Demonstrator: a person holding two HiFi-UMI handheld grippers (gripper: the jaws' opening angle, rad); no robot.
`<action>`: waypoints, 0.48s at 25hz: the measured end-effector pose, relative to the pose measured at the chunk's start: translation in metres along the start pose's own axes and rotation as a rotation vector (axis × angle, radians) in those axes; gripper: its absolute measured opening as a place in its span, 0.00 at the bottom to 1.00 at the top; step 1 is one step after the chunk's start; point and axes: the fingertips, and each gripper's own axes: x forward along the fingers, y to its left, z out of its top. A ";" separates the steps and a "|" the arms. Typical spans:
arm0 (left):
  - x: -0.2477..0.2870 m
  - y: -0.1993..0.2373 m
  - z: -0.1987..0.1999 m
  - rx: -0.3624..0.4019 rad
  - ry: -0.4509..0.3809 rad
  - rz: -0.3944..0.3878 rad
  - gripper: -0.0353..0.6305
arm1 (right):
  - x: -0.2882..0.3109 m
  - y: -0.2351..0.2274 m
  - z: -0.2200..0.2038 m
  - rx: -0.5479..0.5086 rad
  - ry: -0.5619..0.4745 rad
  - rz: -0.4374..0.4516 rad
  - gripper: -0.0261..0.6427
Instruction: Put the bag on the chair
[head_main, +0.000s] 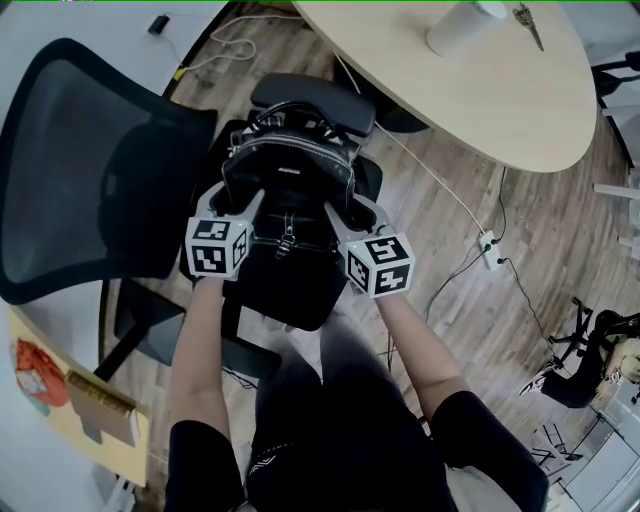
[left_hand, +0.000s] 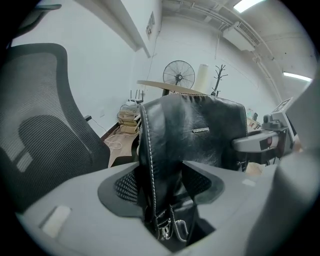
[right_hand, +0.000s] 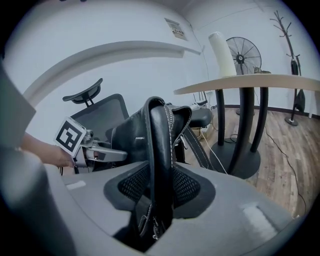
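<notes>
The black leather bag (head_main: 290, 200) stands upright on the seat (head_main: 372, 180) of a black mesh office chair, whose backrest (head_main: 90, 170) rises to the left. My left gripper (head_main: 237, 195) has its jaws either side of the bag's left edge. My right gripper (head_main: 355, 208) straddles the right edge the same way. In the left gripper view the stitched side of the bag (left_hand: 165, 150) runs between the mesh pads (left_hand: 127, 187) of the left gripper (left_hand: 162, 185), which stand wide. In the right gripper view the bag's edge (right_hand: 159, 150) passes between the spread pads of the right gripper (right_hand: 159, 187).
A round wooden table (head_main: 500, 100) stands at the back right with a white cylinder (head_main: 465, 25) and keys (head_main: 528, 25) on it. A second black seat (head_main: 310, 100) sits just behind the bag. A power strip (head_main: 490, 250) and cables lie on the wood floor.
</notes>
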 end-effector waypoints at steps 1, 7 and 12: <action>-0.002 0.001 -0.001 0.002 -0.001 0.005 0.45 | -0.002 0.001 0.000 -0.004 -0.001 -0.003 0.25; -0.019 0.003 -0.009 -0.008 -0.002 0.013 0.47 | -0.014 0.005 -0.006 -0.003 0.012 -0.032 0.27; -0.035 0.004 -0.014 -0.014 -0.018 0.014 0.47 | -0.020 0.003 -0.008 -0.014 0.012 -0.084 0.30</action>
